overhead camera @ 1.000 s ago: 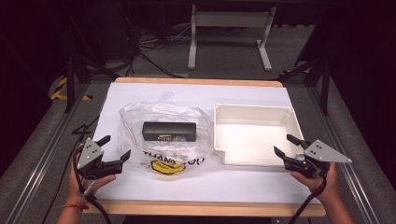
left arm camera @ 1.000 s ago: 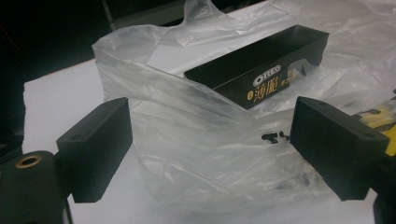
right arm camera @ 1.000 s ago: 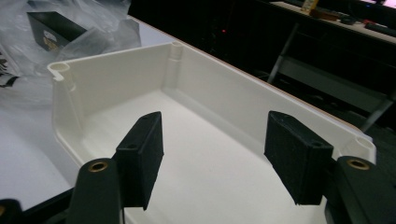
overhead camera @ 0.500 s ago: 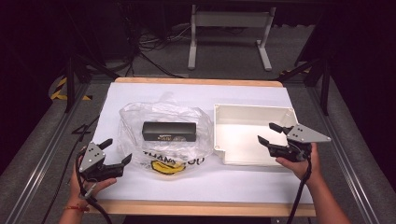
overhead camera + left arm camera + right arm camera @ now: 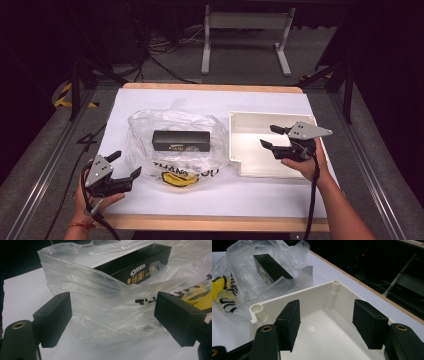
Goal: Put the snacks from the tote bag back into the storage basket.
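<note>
Two open tools, right tool (image 5: 273, 136) over tray (image 5: 240, 165), left tool (image 5: 122, 165) beside bag (image 5: 145, 135) edge

Box (image 5: 180, 140) label (bag-veiled) unreadable

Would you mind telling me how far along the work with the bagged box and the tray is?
Nothing looks done yet: the black box lies in the plastic bag, and the white tray is empty. In hand: the left gripper is open near the bag, the right gripper open above the tray. Gripping anything remains.
</note>
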`<control>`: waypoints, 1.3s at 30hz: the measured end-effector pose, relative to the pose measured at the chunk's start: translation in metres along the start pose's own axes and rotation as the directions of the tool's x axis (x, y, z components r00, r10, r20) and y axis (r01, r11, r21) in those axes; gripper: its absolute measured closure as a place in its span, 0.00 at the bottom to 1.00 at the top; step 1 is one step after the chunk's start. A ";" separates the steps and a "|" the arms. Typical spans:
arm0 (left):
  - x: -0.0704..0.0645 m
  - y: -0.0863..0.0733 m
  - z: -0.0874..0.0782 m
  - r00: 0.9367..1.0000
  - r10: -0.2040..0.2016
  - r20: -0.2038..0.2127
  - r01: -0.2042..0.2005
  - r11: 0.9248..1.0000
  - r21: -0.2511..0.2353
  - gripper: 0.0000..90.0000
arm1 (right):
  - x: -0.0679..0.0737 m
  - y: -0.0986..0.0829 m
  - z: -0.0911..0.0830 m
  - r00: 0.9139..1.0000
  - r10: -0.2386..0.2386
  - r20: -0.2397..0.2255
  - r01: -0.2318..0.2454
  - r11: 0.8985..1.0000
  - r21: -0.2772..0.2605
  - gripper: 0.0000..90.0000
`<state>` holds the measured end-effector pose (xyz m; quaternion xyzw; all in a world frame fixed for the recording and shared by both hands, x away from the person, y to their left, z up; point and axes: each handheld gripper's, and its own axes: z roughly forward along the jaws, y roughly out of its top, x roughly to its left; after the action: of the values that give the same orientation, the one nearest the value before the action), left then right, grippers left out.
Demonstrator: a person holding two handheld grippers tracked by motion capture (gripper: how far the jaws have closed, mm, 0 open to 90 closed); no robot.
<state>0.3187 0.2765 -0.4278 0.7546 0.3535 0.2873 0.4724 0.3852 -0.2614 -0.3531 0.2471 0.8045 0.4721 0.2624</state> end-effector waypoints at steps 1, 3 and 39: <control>0.000 0.000 0.000 1.000 -0.002 -0.005 0.002 1.000 -0.001 0.17 | 0.000 0.002 0.002 1.000 -0.006 -0.002 0.006 1.000 0.007 0.45; 0.001 -0.001 -0.001 1.000 -0.009 -0.005 0.009 1.000 -0.002 0.16 | -0.001 0.006 0.005 1.000 -0.009 -0.006 0.009 1.000 0.008 0.45; 0.000 -0.005 0.003 1.000 0.006 0.004 -0.006 1.000 0.018 0.15 | 0.008 0.069 0.080 0.967 -0.136 -0.217 0.160 0.982 0.097 0.50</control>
<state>0.3203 0.2763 -0.4332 0.7603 0.3530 0.2841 0.4654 0.4423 -0.1764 -0.3268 0.1497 0.8693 0.4281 0.1964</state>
